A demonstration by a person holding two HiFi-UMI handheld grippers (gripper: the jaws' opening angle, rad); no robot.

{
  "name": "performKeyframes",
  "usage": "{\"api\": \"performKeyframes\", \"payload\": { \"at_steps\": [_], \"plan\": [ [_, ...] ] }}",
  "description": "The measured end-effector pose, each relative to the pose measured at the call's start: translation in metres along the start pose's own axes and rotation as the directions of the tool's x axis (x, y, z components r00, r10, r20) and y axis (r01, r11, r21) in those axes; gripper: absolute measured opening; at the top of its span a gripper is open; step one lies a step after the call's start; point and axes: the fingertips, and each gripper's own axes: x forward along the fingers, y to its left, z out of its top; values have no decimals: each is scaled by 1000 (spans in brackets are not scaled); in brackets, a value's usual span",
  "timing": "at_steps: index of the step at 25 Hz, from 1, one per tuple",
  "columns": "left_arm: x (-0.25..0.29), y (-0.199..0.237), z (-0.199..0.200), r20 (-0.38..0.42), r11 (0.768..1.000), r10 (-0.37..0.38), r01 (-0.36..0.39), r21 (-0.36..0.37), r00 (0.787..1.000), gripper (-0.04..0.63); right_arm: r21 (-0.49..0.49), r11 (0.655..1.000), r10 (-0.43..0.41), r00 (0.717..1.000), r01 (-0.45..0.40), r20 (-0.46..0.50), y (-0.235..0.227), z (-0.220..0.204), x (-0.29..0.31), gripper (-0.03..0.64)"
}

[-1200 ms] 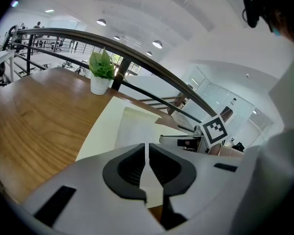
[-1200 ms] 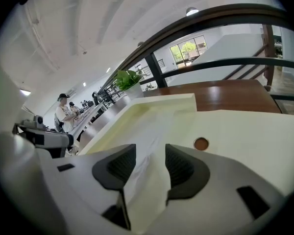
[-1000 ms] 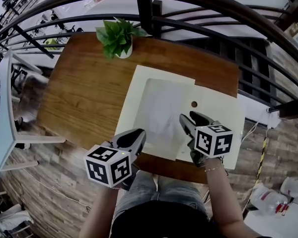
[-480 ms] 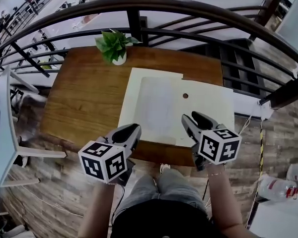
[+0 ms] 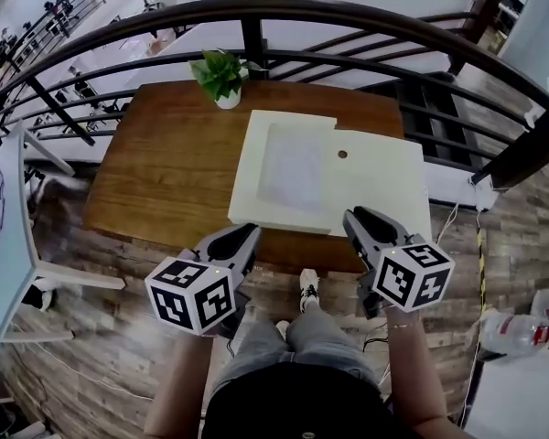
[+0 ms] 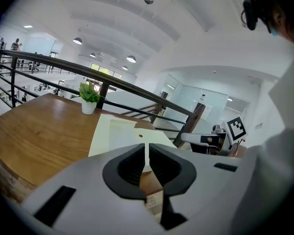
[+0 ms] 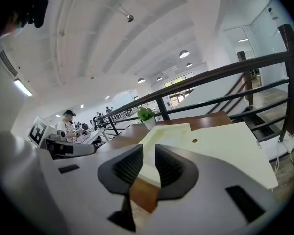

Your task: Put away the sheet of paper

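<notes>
Sheet [image 5: 293,165] lies far of both, lengthwise near-to-far; left hand-held gripper [image 5: 246,232] pinched together, empty; right hand-held gripper [image 5: 358,216] narrow, just been closing, empty.

A wooden tabletop [image 5: 165,172] stands against a curved black railing [image 5: 348,12], with a potted plant [image 5: 221,76] at its far edge. The floor [image 5: 101,337] is wood plank. Round lamps [image 6: 131,58] light the white ceiling [image 6: 186,23].

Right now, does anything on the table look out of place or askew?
The cream board sticks out past the wooden table's right edge, with the paper sheet lying on it. Nothing looks spilled or damaged.
</notes>
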Motion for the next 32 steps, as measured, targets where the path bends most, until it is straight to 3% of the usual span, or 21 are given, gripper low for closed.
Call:
{"api": "performKeyframes", "payload": {
  "at_steps": [4, 10, 14, 21, 32],
  "plan": [
    [-24, -11, -3, 51, 1000, -28, 28, 6, 998, 37, -17, 1000, 11, 1000, -10, 28, 26, -10, -22, 50],
    [-50, -27, -7, 77, 995, -90, 86, 52, 993, 37, -55, 996, 75, 992, -70, 99, 70, -17, -47, 32],
    [-62, -35, -15, 79, 993, -108, 103, 61, 991, 32, -110, 987, 126, 989, -117, 79, 97, -26, -59, 28],
    [-71, -45, -39, 35, 992, -108, 106, 67, 993, 29, -244, 966, 90, 995, -80, 32, 120, -43, -78, 28],
    [-81, -56, -49, 30, 991, -113, 111, 72, 993, 28, -241, 967, 94, 995, -86, 23, 131, -55, -91, 26]
  ]
}}
